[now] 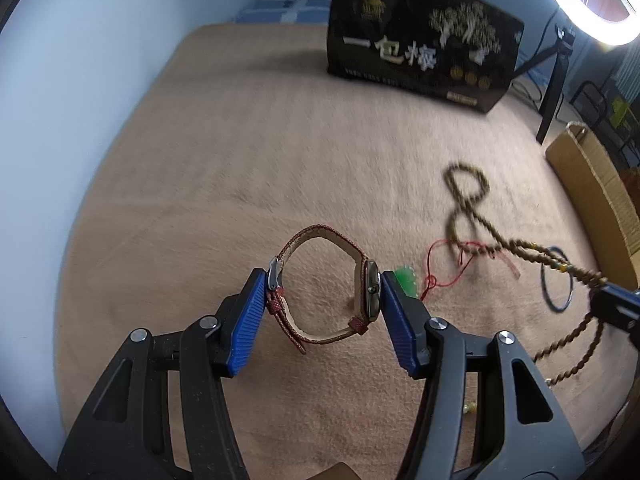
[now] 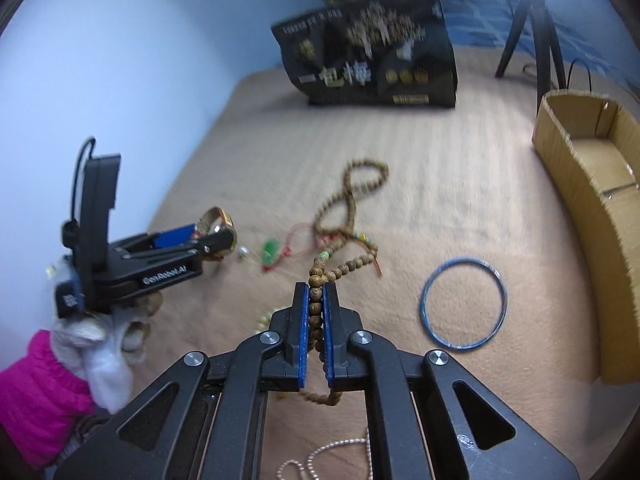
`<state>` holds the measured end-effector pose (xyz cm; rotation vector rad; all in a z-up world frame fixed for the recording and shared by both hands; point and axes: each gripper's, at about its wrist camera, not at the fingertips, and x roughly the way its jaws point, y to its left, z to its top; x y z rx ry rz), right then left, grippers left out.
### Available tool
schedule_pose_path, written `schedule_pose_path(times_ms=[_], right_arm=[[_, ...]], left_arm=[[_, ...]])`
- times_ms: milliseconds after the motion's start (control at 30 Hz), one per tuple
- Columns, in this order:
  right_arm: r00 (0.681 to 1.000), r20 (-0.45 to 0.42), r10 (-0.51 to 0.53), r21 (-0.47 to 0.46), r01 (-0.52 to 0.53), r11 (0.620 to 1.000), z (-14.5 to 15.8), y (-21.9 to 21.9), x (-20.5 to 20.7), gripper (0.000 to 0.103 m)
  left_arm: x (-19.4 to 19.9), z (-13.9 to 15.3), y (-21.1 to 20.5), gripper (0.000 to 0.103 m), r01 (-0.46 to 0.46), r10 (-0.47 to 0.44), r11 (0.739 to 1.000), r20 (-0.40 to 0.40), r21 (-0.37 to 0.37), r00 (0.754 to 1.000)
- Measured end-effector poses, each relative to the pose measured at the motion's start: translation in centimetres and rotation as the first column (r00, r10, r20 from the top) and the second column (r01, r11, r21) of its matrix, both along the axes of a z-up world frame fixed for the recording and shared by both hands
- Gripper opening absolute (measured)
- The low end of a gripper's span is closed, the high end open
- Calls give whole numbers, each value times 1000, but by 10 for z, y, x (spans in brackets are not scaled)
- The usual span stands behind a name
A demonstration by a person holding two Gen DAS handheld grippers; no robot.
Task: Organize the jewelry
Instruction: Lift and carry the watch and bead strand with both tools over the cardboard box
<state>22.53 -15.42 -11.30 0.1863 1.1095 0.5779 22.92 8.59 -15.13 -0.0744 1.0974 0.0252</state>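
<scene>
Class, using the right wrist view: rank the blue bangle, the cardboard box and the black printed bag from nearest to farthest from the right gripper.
1. Blue bangle: flat on the tan blanket, just right of the right gripper.
2. Cardboard box: farther right, at the blanket's edge, open top.
3. Black printed bag: standing at the far end, ahead of the gripper.

The left black tool with blue ribbed pads is spread wide, both pads pressing something held between them, gripped by a white-gloved hand in a pink sleeve. The right black tool with blue pads is nearly closed, clamping.
</scene>
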Motion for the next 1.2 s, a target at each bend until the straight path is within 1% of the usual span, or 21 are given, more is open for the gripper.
schedule_pose_path(times_ms=[133, 300, 433, 567, 667, 900, 1000, 1200], right_arm=[[998, 60, -12, 41, 10, 999, 28, 3, -8, 5], [990, 133, -48, 97, 35, 995, 60, -13, -16, 5], [979, 188, -78, 133, 53, 990, 84, -26, -19, 5], [965, 240, -105, 146, 71, 987, 101, -40, -24, 5], [952, 278, -132, 144, 95, 985, 111, -53, -29, 5], [926, 317, -207, 163, 162, 973, 125, -90, -30, 5], [910, 335, -245, 171, 197, 965, 129, -109, -29, 5], [872, 364, -326, 208, 265, 942, 142, -147, -31, 5]], left_arm=[[-6, 16, 4, 58, -14, 14, 1000, 39, -8, 999], [-17, 43, -3, 58, -8, 10, 1000, 109, -22, 994], [-25, 62, -15, 58, 14, -9, 1000, 159, -27, 987], [-34, 79, -38, 58, 57, -49, 998, 207, -33, 977], [-39, 89, -58, 58, 99, -87, 994, 230, -41, 969], [-47, 102, -108, 58, 205, -189, 978, 273, -29, 943], [-46, 107, -127, 58, 239, -222, 971, 288, -23, 931], [-40, 112, -159, 58, 285, -261, 958, 305, -37, 916]])
